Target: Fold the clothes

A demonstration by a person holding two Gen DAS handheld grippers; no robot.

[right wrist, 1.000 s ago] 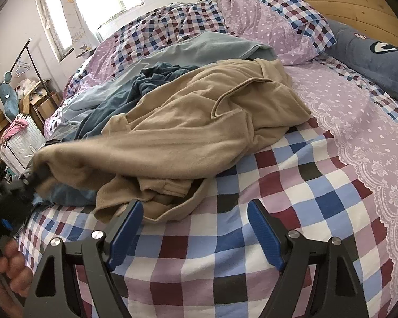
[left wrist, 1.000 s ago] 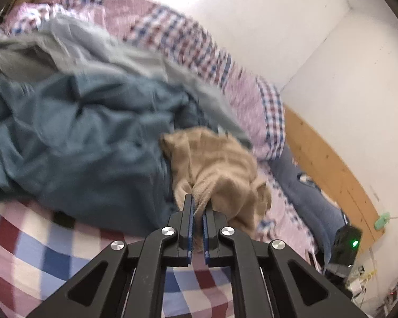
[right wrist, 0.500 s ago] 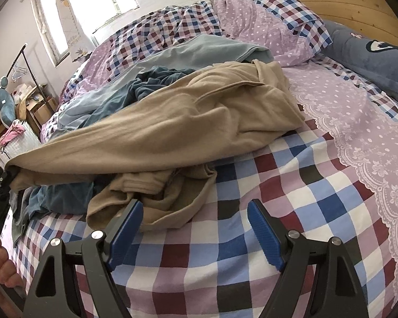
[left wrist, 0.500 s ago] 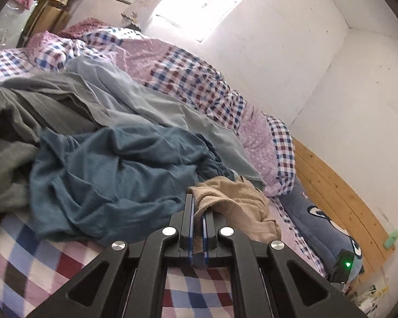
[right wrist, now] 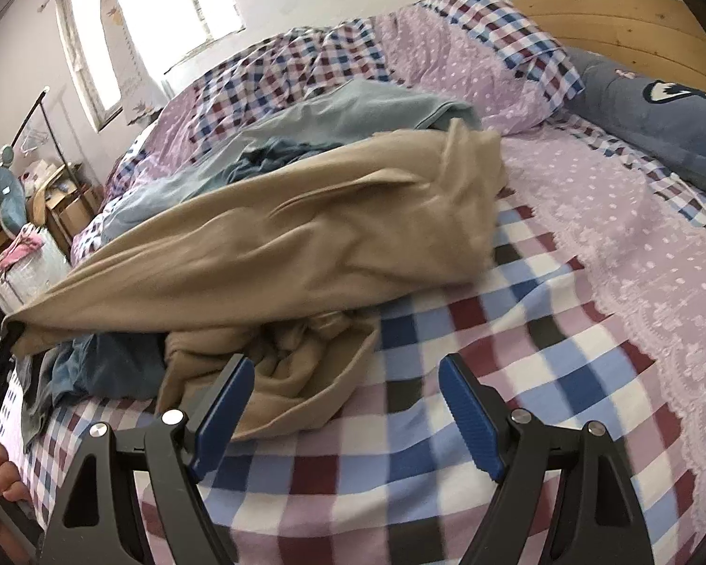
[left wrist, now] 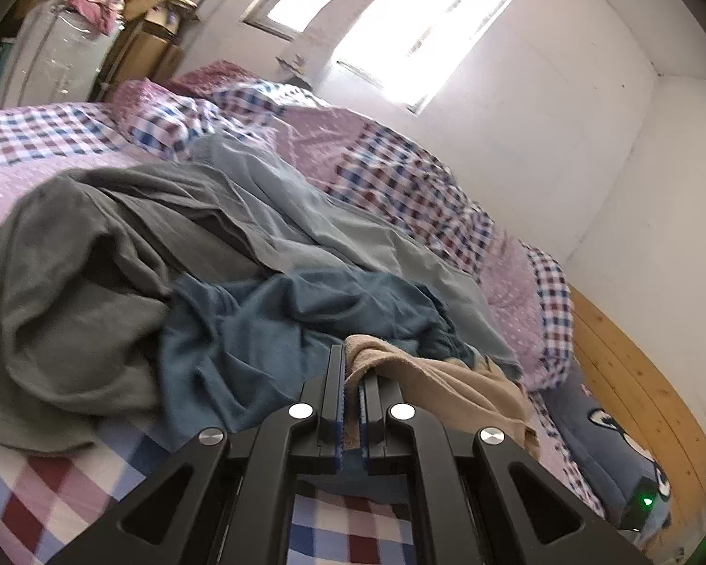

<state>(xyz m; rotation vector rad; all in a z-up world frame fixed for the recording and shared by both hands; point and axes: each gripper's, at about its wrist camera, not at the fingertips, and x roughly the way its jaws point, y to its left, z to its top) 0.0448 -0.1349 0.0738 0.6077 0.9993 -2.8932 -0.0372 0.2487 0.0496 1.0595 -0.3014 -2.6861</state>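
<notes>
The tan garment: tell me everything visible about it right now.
The tan garment looks like soft, fleecy cloth, unfolded. One end is clamped in the left gripper and pulled taut across the dark blue garment; the rest lies bunched on the checked bedsheet, near the open right gripper, which isn't touching it.

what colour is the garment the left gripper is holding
Tan, plain with no pattern; the right wrist view shows it best.
</notes>
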